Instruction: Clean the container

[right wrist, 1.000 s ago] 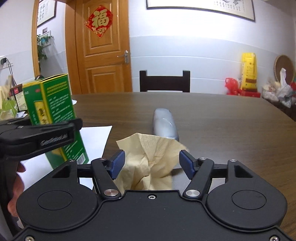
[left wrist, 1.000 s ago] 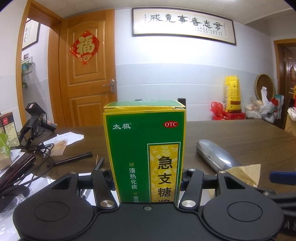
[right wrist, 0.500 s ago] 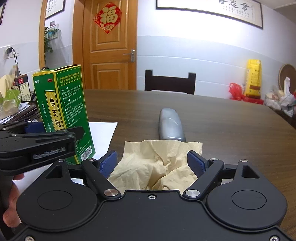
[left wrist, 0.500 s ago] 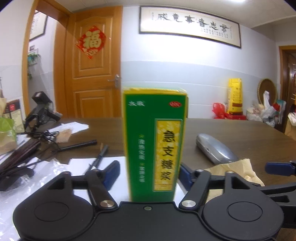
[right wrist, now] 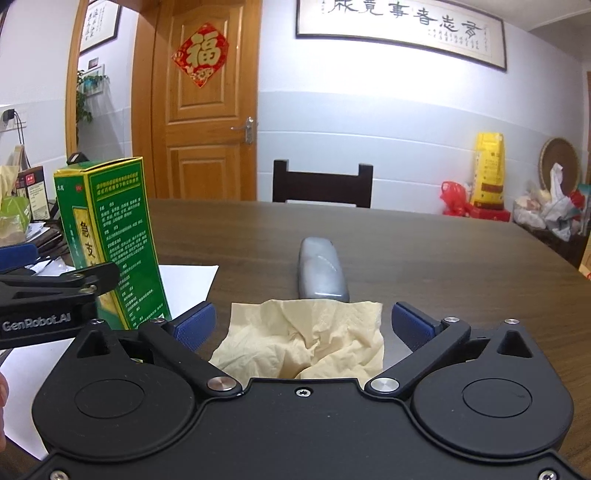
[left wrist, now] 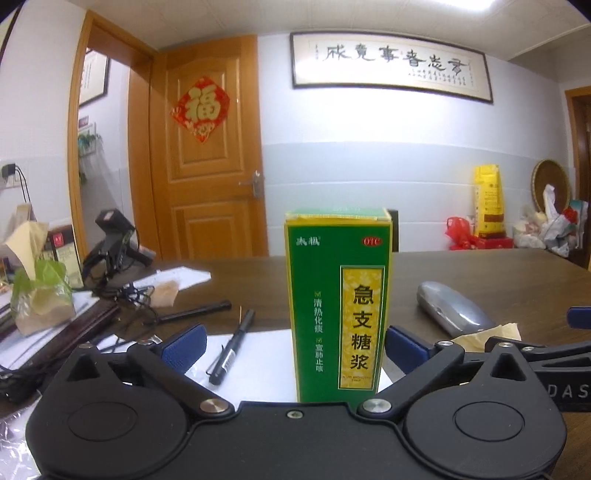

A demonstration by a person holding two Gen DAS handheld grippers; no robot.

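Pale two-tone wall (right wrist: 369, 122) ahead. Panelled wooden door (right wrist: 207, 110) ahead-left, red diamond ornament (right wrist: 200, 54) on it. Framed calligraphy scroll (right wrist: 400, 27) high ahead. Dark chair (right wrist: 322, 184) beyond brown table (right wrist: 443, 266). Bags (right wrist: 476, 192) stacked ahead-right.

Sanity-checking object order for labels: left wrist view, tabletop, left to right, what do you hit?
Tissue pack → black handheld device → black pen → green box → silver case → crumpled tissue. The box stands upright between the opening jaws of the left gripper, untouched.
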